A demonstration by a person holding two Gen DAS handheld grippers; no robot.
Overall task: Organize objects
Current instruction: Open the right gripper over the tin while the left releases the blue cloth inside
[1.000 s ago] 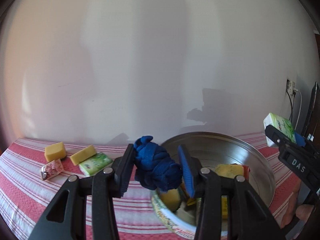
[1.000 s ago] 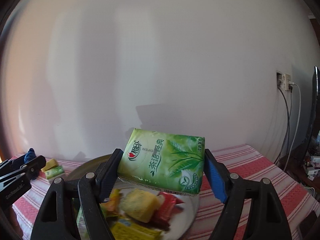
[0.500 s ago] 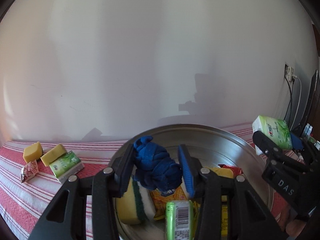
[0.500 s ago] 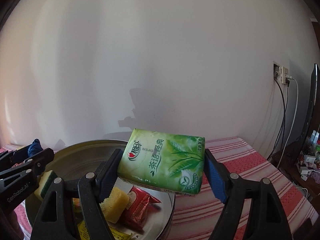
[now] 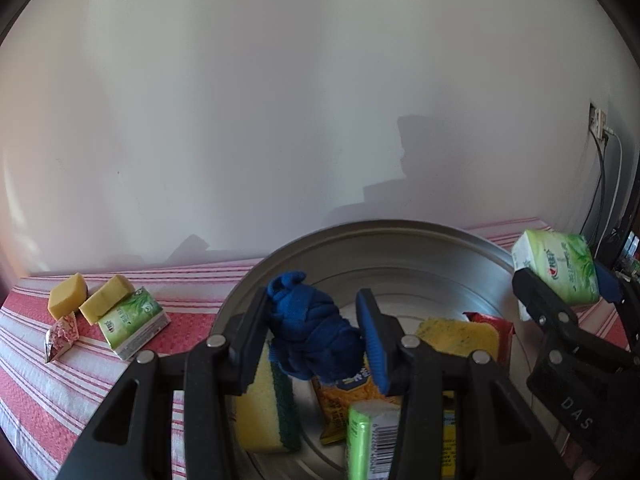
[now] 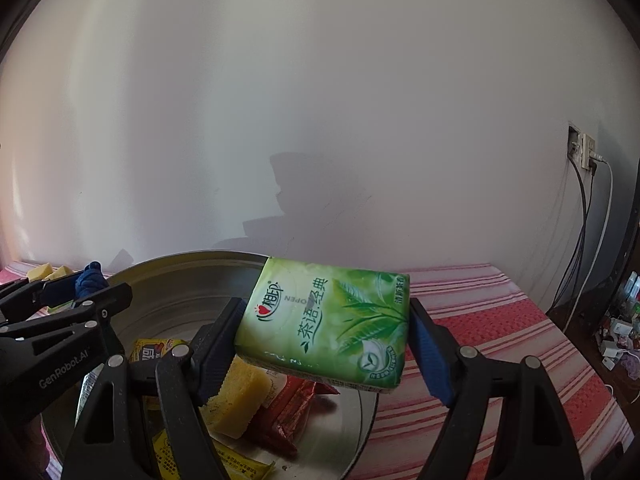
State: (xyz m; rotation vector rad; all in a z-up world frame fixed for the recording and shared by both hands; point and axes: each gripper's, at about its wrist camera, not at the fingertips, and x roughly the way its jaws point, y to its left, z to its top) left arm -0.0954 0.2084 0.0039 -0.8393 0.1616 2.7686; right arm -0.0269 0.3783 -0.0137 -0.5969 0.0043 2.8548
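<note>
We are carrying two items at once to the metal basin (image 5: 460,252), which is our landmark and the collecting point.

Left gripper (image 5: 316,336): fingers are closed down narrow on a bunched blue cloth (image 5: 312,328), pads pressing it from both sides. The cloth is hanging above the basin's near-left part, over a yellow-and-green sponge (image 5: 268,400) and an orange snack packet (image 5: 348,396).

Right gripper (image 6: 324,344): fingers are standing wide but gripping a green tissue pack (image 6: 332,320) across its length, held clear of the basin floor, above the basin's right side near the rim.

Step in hand, as we are judging it: delivery, both loads over the basin, neither dropped yet. The next move is calling for opening the fingers over free floor; the cloth is soft and may be clinging to a pad, so a small shake may be needed.

View differences: the left wrist view is showing items waiting on the striped bench (image 5: 80,376) left of the basin: two yellow blocks (image 5: 68,300), a second tissue pack (image 5: 134,322), a small pink wrapper (image 5: 60,336). The right wrist view is showing a red wrapper (image 6: 296,404) and a yellow sponge (image 6: 236,400) on the basin floor, and the bare bench right of the basin.
</note>
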